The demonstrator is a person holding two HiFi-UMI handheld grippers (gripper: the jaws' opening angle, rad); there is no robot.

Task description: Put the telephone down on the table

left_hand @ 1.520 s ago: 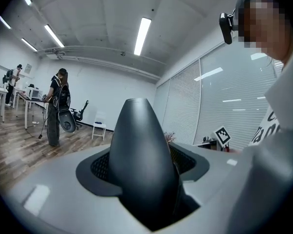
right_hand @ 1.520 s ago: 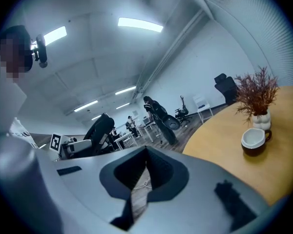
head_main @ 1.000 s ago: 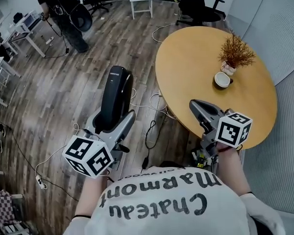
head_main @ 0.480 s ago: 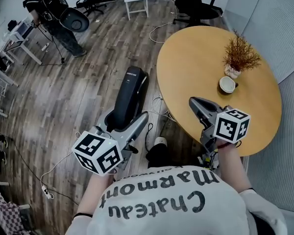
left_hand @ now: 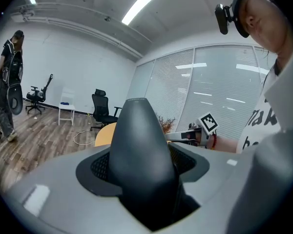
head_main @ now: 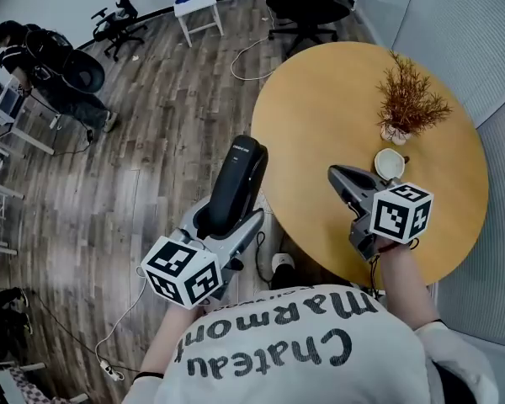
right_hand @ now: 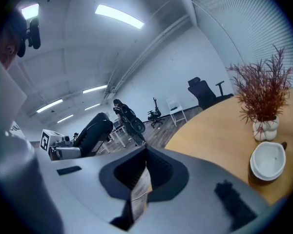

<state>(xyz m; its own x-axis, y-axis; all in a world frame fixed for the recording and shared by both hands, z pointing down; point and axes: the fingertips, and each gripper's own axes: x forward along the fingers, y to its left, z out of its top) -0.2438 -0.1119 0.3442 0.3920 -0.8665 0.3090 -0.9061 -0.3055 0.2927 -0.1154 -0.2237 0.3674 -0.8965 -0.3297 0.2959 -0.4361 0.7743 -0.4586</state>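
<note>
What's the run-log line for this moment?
left gripper: shut on telephone | telephone: off the table, beside its edge | right gripper: shut, above table | set-down: not yet done

One telephone (head_main: 236,183); one table (head_main: 320,108); one potted plant (head_main: 411,99); one cup (head_main: 390,165)

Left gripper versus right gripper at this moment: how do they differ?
The left gripper is closed on the black telephone, which sticks out past its jaws; the right gripper is shut and empty. The left gripper hangs beside the table edge, above the floor; the right gripper is over the table. Both point forward.
</note>
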